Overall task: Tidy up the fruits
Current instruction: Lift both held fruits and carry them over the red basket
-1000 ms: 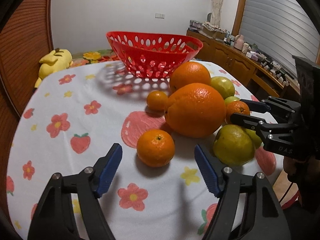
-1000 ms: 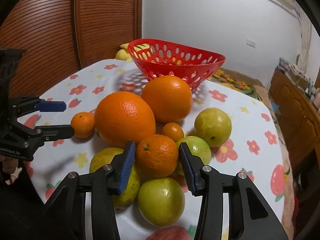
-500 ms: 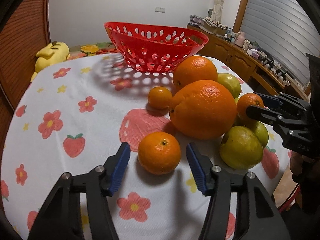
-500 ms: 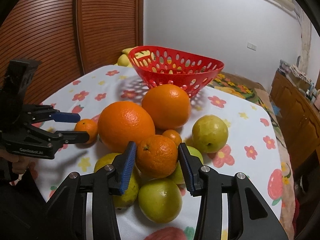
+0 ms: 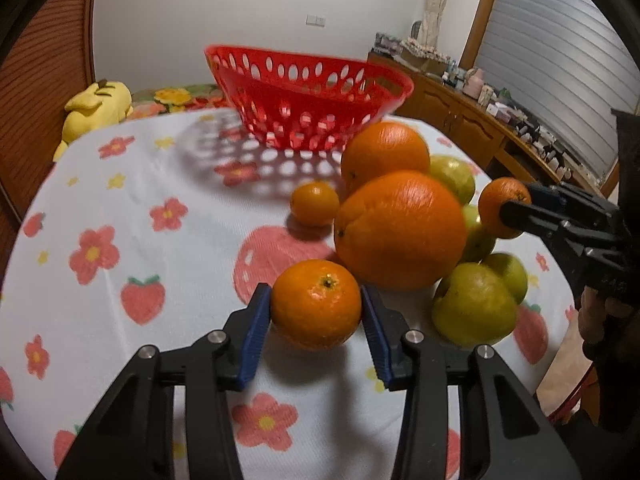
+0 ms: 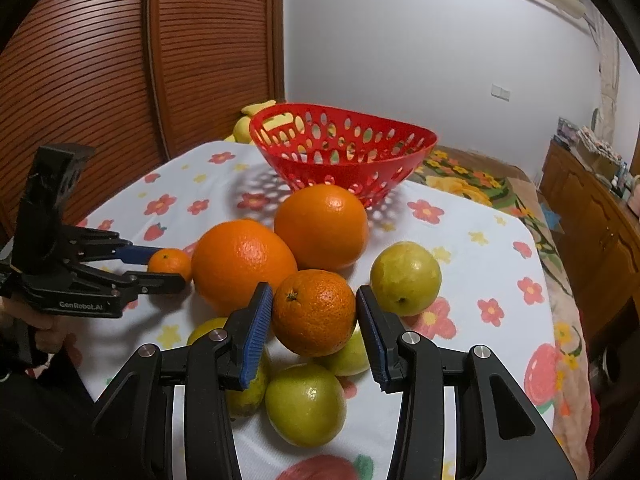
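Both my grippers, left [image 5: 316, 316] and right [image 6: 314, 320], clamp mandarins [image 5: 316, 304] [image 6: 314, 312]; the left just closed. Far off, the red basket [image 6: 344, 160] seems empty.

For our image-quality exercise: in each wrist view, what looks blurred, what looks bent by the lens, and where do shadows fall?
Left wrist view: the red basket rim is smeared by motion blur and its holes cast a dappled shadow on the tablecloth; dark corners frame the fisheye picture. Right wrist view: sharper; the slatted door bows.
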`<action>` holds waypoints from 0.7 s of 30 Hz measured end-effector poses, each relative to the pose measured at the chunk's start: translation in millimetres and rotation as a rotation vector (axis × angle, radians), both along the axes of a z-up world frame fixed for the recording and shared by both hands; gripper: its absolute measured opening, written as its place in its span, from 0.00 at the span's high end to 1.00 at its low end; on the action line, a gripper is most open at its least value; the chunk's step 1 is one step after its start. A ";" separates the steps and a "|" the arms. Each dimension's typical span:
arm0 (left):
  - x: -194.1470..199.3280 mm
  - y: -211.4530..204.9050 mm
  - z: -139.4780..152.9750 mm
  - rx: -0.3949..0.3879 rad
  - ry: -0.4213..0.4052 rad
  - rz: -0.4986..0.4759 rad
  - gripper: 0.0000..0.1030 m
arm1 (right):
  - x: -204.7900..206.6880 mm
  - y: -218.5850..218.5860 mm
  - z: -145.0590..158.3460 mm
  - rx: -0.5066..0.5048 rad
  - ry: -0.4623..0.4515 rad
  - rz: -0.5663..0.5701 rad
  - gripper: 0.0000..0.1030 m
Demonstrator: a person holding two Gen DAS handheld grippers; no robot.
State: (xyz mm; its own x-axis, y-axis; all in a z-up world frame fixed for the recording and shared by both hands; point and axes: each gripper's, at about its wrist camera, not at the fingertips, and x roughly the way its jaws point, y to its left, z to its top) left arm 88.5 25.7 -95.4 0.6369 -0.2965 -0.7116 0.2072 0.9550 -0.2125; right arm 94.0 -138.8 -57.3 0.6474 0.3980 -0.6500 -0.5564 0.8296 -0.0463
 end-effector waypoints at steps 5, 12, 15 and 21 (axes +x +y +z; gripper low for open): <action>-1.1 7.3 26.4 -0.020 -0.060 0.012 0.58 | 1.8 -0.5 8.9 0.011 -0.011 0.003 0.58; 0.8 11.9 57.0 -0.019 -0.131 0.012 0.58 | 5.6 -1.8 27.8 0.018 -0.038 0.007 0.58; 3.6 12.1 65.2 -0.016 -0.149 0.013 0.58 | 7.4 -2.6 35.8 0.020 -0.052 0.010 0.58; 14.5 10.2 75.0 -0.012 -0.172 0.002 0.58 | 18.1 0.0 52.2 0.019 -0.078 0.013 0.58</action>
